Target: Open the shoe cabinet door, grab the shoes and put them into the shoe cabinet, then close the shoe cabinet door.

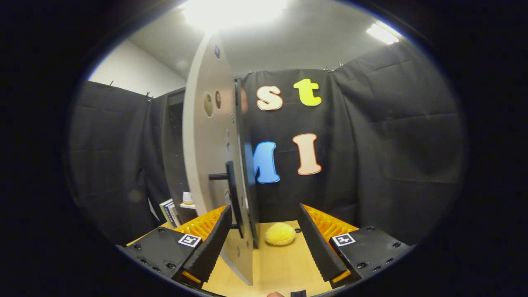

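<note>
Already the cabinet door [210, 136] stood edge-on between the spread fingers of the gripper [264, 243], its handle [229, 194] beside the left finger, so the yellow shoe [280, 234] ahead was reachable.

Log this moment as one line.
stage: door opening | gripper: open, fingers astride door edge near handle | shoe: on table, beyond fingers

Gripper [264, 243]: ridged jaws, screwed plates, square markers.
</note>
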{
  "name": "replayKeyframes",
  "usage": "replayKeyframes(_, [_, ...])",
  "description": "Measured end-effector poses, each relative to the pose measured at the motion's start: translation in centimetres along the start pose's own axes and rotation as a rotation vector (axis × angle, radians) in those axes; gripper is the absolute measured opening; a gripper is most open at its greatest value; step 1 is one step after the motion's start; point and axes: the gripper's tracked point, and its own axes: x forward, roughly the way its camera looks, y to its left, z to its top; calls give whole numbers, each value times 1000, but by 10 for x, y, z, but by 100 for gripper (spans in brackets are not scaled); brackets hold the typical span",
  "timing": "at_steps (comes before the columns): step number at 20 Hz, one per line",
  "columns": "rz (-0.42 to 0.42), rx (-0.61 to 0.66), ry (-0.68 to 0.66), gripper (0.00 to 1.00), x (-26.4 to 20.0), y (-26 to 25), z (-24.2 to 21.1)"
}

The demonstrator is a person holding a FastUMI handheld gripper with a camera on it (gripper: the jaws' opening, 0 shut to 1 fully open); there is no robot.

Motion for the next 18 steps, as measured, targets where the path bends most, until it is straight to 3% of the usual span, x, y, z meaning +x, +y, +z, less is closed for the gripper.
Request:
replayKeyframes(3, [-70, -33, 31, 98, 23, -12, -15])
replayKeyframes(8, [-98, -31, 65, 95, 35, -5, -24])
replayKeyframes(13, [-61, 12, 86, 94, 33, 18, -31])
replayKeyframes(18, [47, 24, 104, 96, 35, 62, -37])
